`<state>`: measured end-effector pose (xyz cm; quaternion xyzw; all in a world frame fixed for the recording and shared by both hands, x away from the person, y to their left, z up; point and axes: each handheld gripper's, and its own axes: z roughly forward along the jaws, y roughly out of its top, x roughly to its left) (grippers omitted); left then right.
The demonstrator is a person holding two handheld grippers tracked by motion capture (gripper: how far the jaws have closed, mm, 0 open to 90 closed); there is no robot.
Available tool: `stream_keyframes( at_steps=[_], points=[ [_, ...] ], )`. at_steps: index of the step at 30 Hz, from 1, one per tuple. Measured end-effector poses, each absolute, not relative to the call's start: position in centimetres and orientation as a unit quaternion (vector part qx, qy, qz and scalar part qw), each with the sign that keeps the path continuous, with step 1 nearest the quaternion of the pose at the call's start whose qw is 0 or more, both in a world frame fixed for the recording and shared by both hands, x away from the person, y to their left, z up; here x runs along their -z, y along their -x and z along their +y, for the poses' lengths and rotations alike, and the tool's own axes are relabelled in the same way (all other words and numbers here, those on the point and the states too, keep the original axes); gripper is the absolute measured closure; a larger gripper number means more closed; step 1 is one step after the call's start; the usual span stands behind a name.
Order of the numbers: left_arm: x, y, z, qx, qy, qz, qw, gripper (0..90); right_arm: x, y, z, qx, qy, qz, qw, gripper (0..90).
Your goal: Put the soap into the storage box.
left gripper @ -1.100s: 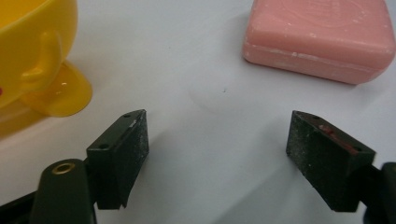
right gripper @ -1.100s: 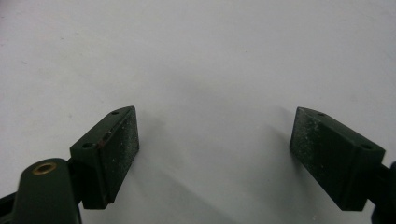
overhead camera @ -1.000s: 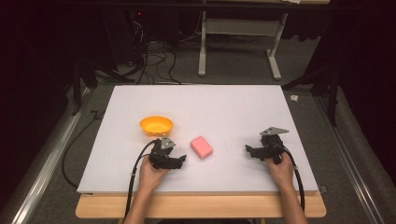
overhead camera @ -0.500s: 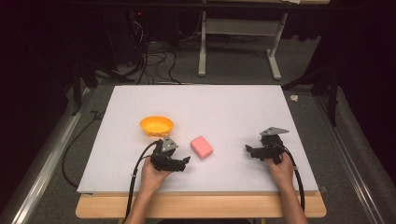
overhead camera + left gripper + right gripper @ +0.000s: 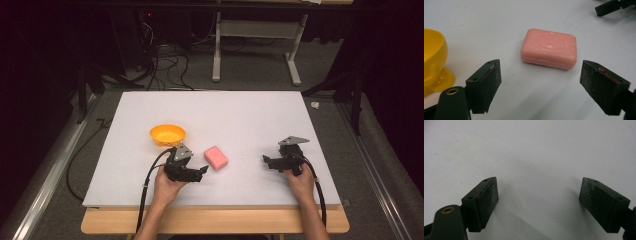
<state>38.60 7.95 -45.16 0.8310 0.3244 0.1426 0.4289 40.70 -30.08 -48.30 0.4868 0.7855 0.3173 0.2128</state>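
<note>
Pink soap, orange bowl beside

The right gripper hangs over the white table surface, its two black jaws rising from the bottom edge and standing wide apart with nothing between them. The pads face inward, dark, rough and flecked with pale specks; the near one carries a thin reddish line along its front edge. A brass-ringed hole sits in the black body low beside that jaw. On the table surface beneath the jaws lie soft grey shadows, darkest between them, and a few tiny dark specks mark it farther off.
</note>
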Motion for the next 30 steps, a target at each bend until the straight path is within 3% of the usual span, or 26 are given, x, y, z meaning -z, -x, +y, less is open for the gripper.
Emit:
stream_keyframes(
  at_steps=[30],
  points=[
    [45.2,-41.0,3.8,-0.131,-0.848,0.308,0.41,14.2,48.3,-40.7,-30.1,-0.317,-0.486,0.786,0.213,16.5]
  ],
)
